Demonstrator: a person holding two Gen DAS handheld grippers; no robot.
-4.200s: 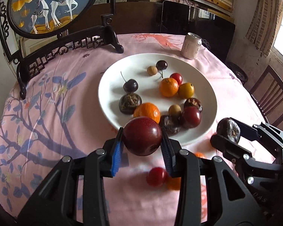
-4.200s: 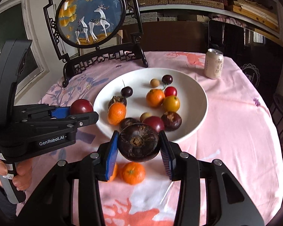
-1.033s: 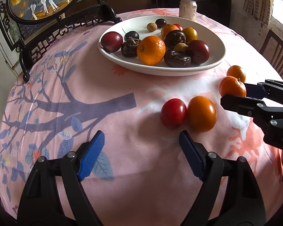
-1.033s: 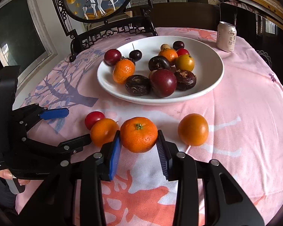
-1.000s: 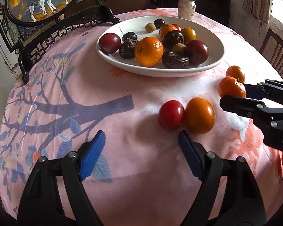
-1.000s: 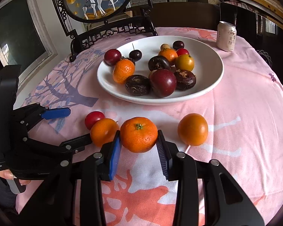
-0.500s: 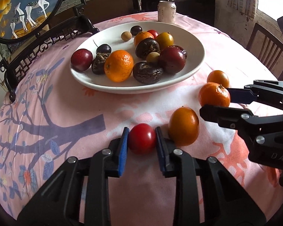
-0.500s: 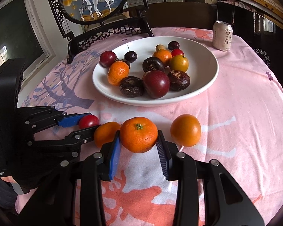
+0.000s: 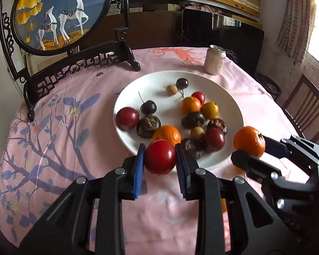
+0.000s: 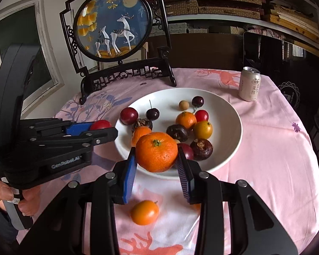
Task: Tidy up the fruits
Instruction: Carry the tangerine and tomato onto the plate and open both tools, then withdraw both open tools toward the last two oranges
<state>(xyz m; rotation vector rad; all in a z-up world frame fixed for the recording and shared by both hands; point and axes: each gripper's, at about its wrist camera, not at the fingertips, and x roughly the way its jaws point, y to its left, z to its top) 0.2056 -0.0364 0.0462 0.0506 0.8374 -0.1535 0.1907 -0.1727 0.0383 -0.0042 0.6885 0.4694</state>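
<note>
Red tomato (image 9: 160, 156), orange mandarin (image 10: 156, 152), both aloft

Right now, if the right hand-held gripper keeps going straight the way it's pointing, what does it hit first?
Probably the fruit at the near side of the white plate: the right hand-held gripper, shut on a mandarin, points at the dark red plum. Depth is unclear.

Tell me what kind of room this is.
Probably a home dining or sitting room: a round table under a pink floral tablecloth, a framed deer screen as decoration, wooden chairs, and shelves stacked with boxes.
</note>
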